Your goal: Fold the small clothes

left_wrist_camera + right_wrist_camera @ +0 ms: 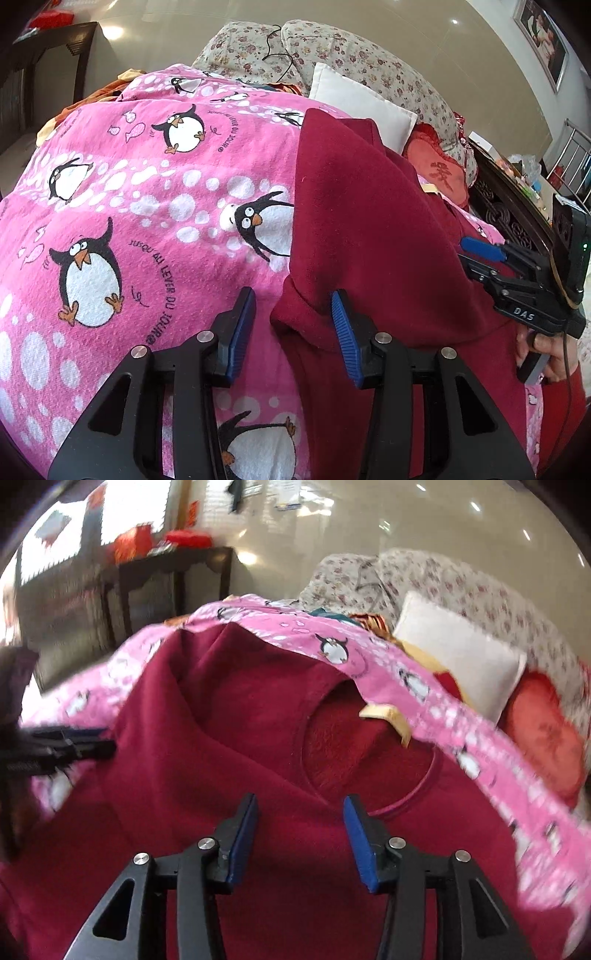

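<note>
I am holding my left tool (293, 332) partly open over the maroon sweater's (369, 229) folded edge, nothing gripped. My right tool (301, 830), jaws apart and empty, is hovering above the sweater's neckline (369, 753), which is lying on the pink penguin blanket (129, 184).

A fleecy matt maroon garment (229, 760) lies on a napped pink penguin-print cloth (147, 192).

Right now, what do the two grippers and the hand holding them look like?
Both grippers, left and right, have black angular frames, silver pivot bolts and ribbed blue pads. The right one's body is marked "DAS" in white and trails a thin dark cable. The hand on it wears a red sleeve.
</note>
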The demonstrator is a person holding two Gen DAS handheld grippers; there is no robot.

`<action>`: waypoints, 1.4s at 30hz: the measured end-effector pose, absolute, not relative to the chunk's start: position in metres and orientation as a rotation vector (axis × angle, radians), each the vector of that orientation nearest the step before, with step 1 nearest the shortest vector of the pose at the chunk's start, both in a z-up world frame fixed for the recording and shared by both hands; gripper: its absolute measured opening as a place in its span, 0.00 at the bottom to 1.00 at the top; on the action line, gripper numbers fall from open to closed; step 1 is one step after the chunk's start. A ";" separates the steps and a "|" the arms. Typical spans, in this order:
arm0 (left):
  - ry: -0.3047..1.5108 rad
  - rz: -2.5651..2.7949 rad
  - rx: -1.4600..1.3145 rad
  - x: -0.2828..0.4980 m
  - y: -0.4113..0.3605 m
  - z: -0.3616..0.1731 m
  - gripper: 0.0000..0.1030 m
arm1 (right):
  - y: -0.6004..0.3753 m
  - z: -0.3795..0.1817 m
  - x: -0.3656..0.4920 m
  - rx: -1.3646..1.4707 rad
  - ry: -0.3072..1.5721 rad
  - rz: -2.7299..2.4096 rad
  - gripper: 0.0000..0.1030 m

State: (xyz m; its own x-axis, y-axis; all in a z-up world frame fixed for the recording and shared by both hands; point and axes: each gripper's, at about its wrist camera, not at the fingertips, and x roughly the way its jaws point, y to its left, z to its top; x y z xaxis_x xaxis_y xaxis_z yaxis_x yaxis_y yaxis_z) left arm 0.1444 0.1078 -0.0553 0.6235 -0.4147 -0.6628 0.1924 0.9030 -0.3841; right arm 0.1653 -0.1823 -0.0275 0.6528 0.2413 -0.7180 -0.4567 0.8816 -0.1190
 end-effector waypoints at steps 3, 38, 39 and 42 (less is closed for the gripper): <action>0.829 -0.356 -0.289 0.144 0.107 -0.056 0.42 | -0.175 -0.037 0.173 -0.360 0.803 0.434 0.41; 0.759 -0.429 -0.292 0.142 0.106 -0.044 0.58 | -0.128 -0.034 0.151 -0.221 0.786 0.422 0.42; 0.752 -0.419 -0.305 0.142 0.110 -0.043 0.58 | -0.130 -0.045 0.146 -0.217 0.812 0.426 0.42; 0.753 -0.416 -0.295 0.142 0.107 -0.043 0.58 | -0.144 -0.049 0.123 -0.190 0.803 0.428 0.42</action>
State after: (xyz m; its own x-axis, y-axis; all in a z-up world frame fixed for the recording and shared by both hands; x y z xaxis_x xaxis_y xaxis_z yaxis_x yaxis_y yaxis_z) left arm 0.1418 0.1073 -0.0427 0.6551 -0.4643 -0.5960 0.2573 0.8788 -0.4019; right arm 0.1225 -0.1443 -0.0485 0.6152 0.2980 -0.7299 -0.4399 0.8981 -0.0041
